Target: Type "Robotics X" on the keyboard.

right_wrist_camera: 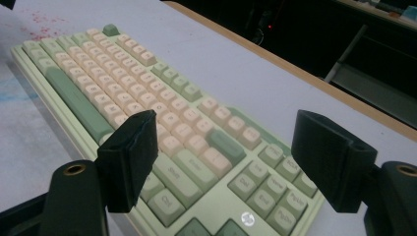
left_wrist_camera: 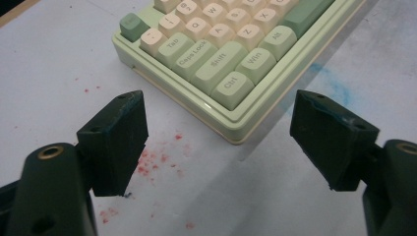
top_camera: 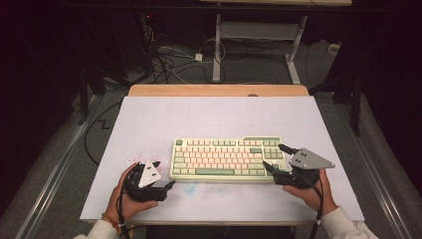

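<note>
A pale green keyboard (top_camera: 226, 159) with cream and green keys lies on the white tabletop (top_camera: 214, 119), near its front edge. My left gripper (top_camera: 166, 173) rests low by the keyboard's near left corner, open, with nothing between its fingers. In the left gripper view the keyboard (left_wrist_camera: 221, 54) corner with the Ctrl key sits just ahead of that gripper (left_wrist_camera: 223, 142). My right gripper (top_camera: 273, 156) stands open at the keyboard's right end, one jaw by the far corner and one by the near corner. In the right gripper view this gripper (right_wrist_camera: 231, 157) hovers over the right-hand keys of the keyboard (right_wrist_camera: 123, 73), its pads apart from them.
Red specks (top_camera: 134, 157) stain the tabletop left of the keyboard, and a blue smear (top_camera: 189, 186) lies in front of it. A wooden strip (top_camera: 219, 90) edges the table's far side. Beyond it are floor cables (top_camera: 169, 64) and a white desk frame (top_camera: 259, 45).
</note>
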